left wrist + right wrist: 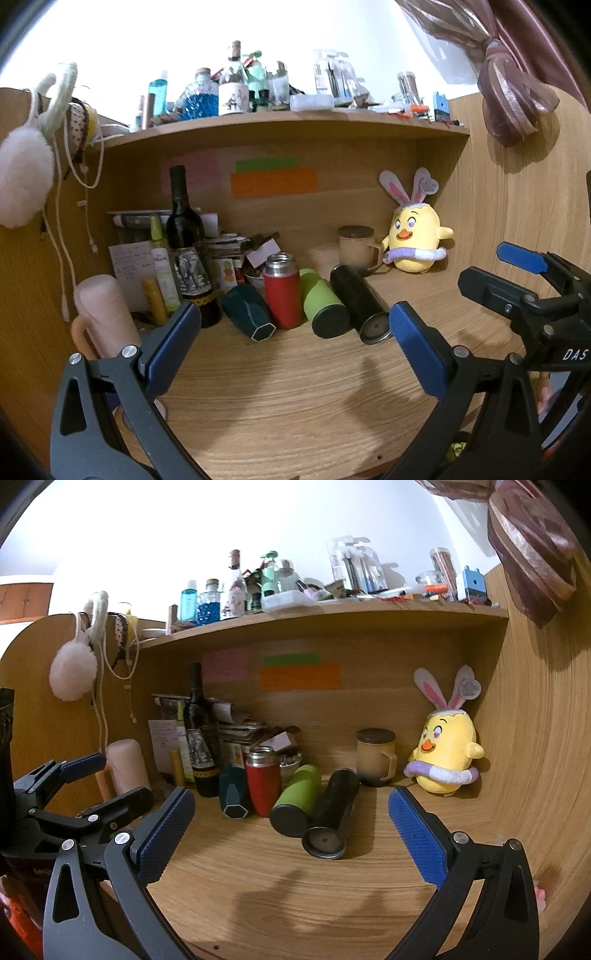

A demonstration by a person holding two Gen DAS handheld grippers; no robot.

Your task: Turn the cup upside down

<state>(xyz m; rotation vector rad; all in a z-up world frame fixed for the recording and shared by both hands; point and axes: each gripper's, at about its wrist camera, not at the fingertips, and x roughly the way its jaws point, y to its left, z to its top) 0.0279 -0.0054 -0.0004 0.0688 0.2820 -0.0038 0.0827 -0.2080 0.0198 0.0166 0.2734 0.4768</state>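
Observation:
Several cups stand or lie in a row on the wooden desk [295,387]. A dark teal faceted cup [249,312] [232,792] lies on its side. A red flask [282,291] [263,779] stands upright, mouth open. A green cup [323,306] [295,801] and a black flask [360,304] [332,812] lie on their sides, bases toward me. My left gripper [295,325] is open and empty in front of them. My right gripper [291,808] is open and empty too; it also shows in the left wrist view [491,269].
A dark wine bottle [188,251], tubes and papers crowd the back left. A pink tumbler [105,317] stands at the left. A beige lidded mug [358,247] and a yellow plush chick [415,240] sit at the back right. A shelf [295,122] hangs overhead.

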